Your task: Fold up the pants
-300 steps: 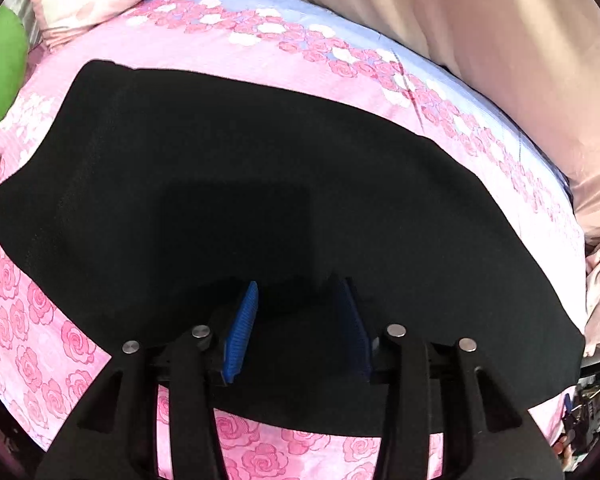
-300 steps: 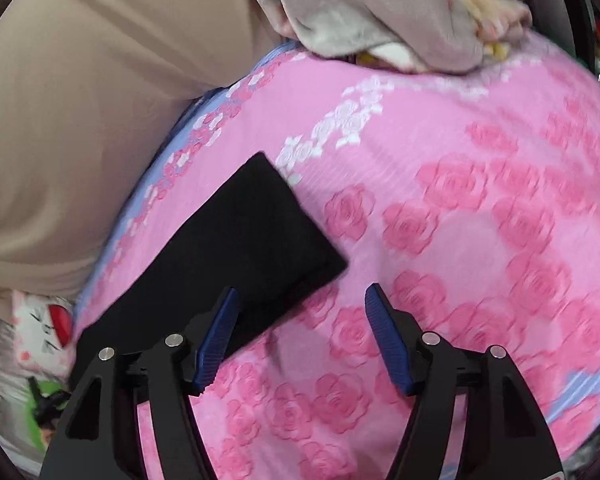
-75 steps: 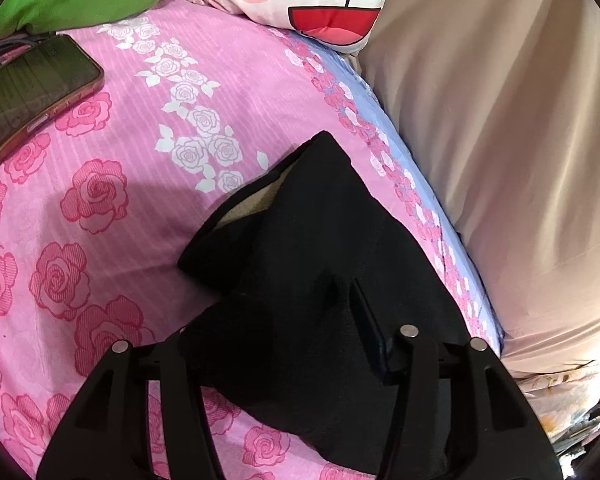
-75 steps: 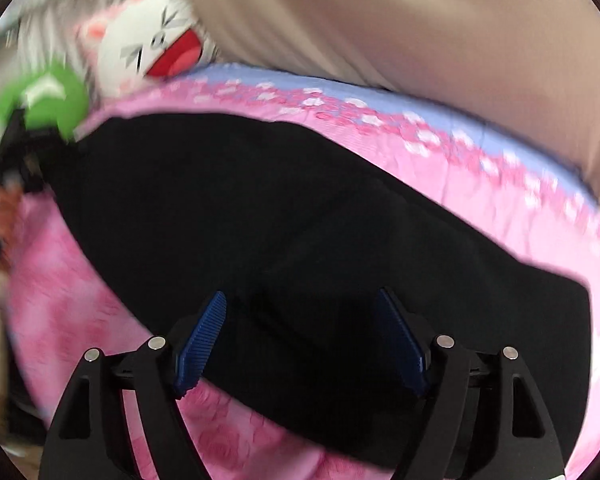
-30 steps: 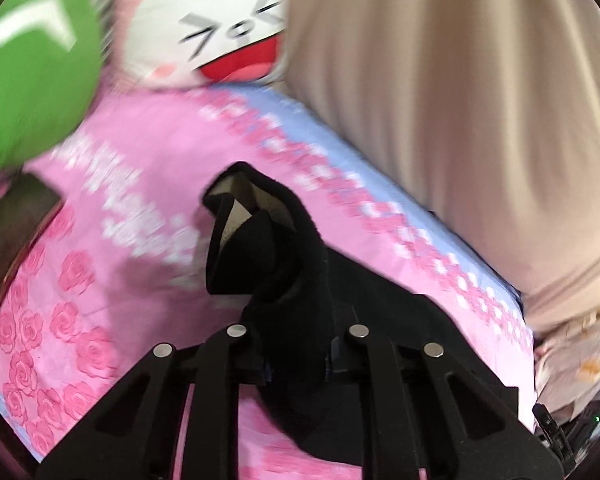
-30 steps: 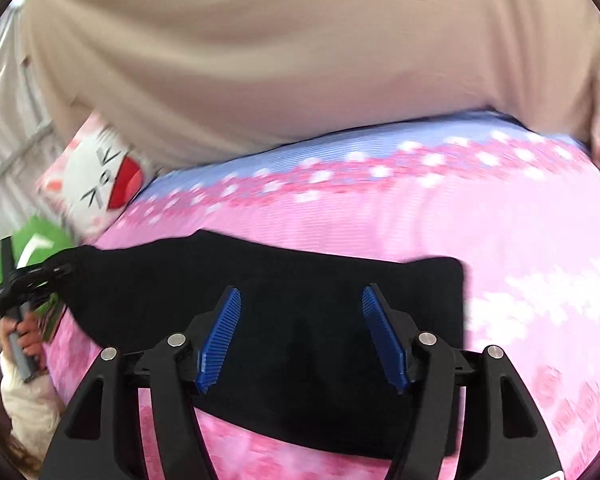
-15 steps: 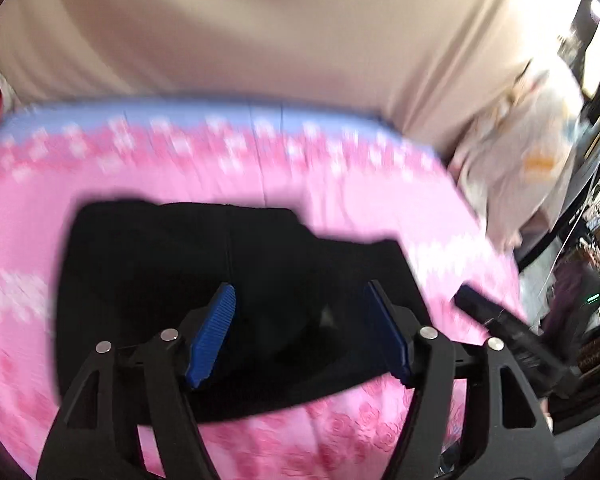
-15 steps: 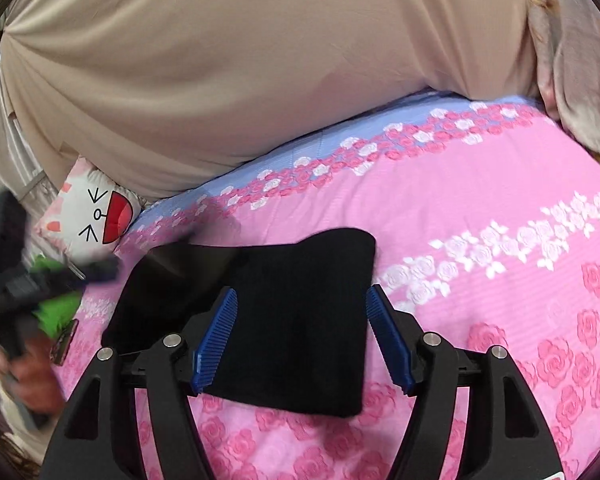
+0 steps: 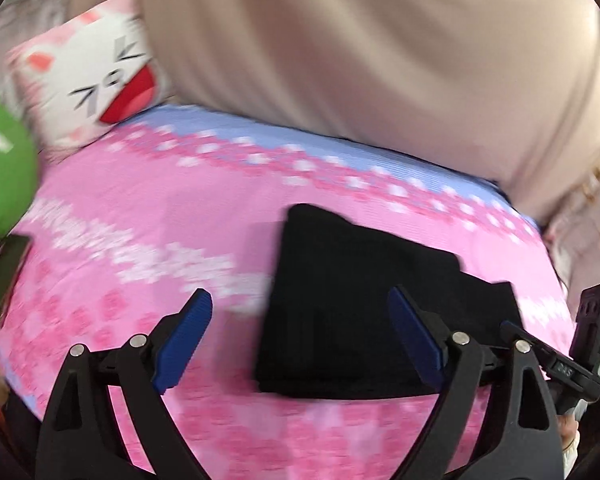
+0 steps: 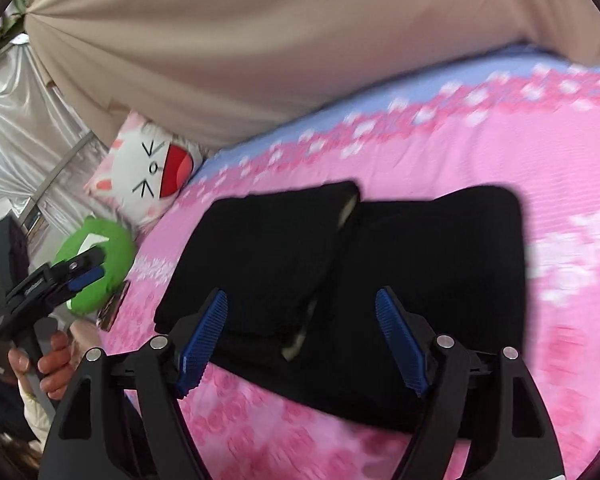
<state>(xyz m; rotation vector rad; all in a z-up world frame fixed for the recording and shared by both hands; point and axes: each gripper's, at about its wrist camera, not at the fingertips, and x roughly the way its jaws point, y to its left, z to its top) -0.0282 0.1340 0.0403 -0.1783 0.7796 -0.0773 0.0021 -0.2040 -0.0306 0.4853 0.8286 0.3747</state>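
The black pants [image 9: 364, 300] lie folded into a compact stack on the pink rose bedsheet [image 9: 140, 208]. In the right wrist view the pants [image 10: 420, 264] show a smaller folded layer on the left lying over a wider layer. My left gripper [image 9: 300, 340] is open and empty, held above the sheet at the stack's left edge. My right gripper [image 10: 300, 340] is open and empty, above the stack's near edge. The left gripper also shows in the right wrist view [image 10: 76, 272], at the far left, off the bed.
A white cat-face pillow [image 9: 100, 76] and a green cushion [image 9: 0, 176] lie at the head of the bed. A phone [image 9: 4, 272] lies on the sheet at the left. A beige curtain [image 9: 380, 60] hangs behind the bed.
My left gripper, shut on the pants a second ago, let go, opened and pulled back left. The pants now lie folded over. Both views have shifted.
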